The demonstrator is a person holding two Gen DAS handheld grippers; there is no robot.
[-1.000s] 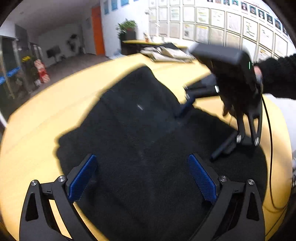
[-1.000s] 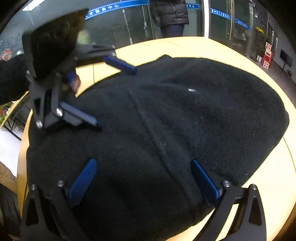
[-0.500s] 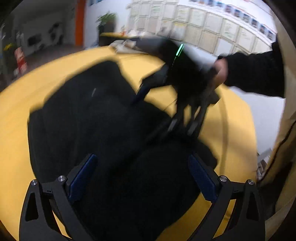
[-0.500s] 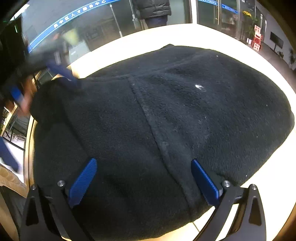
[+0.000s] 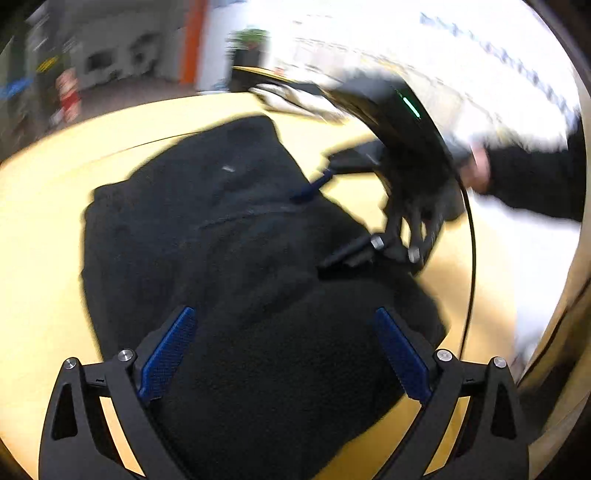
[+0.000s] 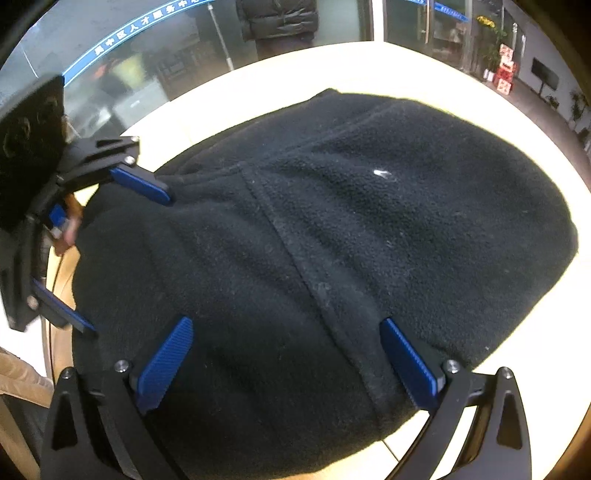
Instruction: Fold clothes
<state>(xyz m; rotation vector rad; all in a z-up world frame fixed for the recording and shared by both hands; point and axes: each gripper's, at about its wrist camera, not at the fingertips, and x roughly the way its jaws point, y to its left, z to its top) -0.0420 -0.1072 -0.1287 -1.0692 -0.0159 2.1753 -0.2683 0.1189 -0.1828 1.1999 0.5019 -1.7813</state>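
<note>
A black fleece garment (image 5: 229, 251) lies spread on a yellow round table (image 5: 40, 229); it also fills the right wrist view (image 6: 351, 236), with a seam down its middle and a small white mark. My left gripper (image 5: 284, 358) is open over the garment's near edge; it also shows in the right wrist view (image 6: 122, 254) at the garment's left edge. My right gripper (image 6: 288, 365) is open, its blue pads over the near edge. It shows blurred in the left wrist view (image 5: 325, 218), open at the garment's right side.
The table edge (image 6: 517, 369) runs close on the right. A person in a dark coat (image 6: 280, 22) stands beyond the table's far side. Another table with papers (image 5: 291, 99) and a plant (image 5: 251, 40) are behind.
The left gripper has swung back toward the garment's left edge and its view has shifted. The right gripper has stayed over the near edge. Both stay open.
</note>
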